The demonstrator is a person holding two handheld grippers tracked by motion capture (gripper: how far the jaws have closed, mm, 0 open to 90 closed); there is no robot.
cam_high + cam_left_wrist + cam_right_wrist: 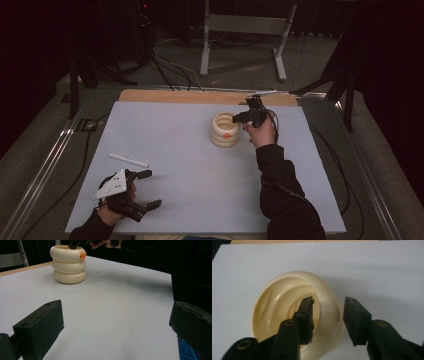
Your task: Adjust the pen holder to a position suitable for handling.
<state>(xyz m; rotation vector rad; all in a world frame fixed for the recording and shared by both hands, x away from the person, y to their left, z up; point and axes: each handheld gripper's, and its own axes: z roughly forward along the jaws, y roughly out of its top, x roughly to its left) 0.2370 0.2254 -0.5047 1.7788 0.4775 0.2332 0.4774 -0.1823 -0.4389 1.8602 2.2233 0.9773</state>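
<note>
A cream ribbed cup [220,137] made of three stacked rings stands right of the table's middle, with an orange spot [226,135] on its upper ring. My right gripper [241,118] reaches over its rim from the right. In the right gripper view one jaw is inside the cup [277,290] and the other outside, so the right gripper [329,301] straddles the wall with a thin gap still showing. My left gripper [150,189] rests open at the near left corner, holding nothing. The left gripper view looks between its spread jaws [116,327] toward the cup [68,267].
A thin white stick [129,160] lies on the grey mat [190,180] just beyond the left gripper. A wooden strip [165,96] runs along the mat's far edge. Cables and a metal stand [240,30] occupy the floor behind the table.
</note>
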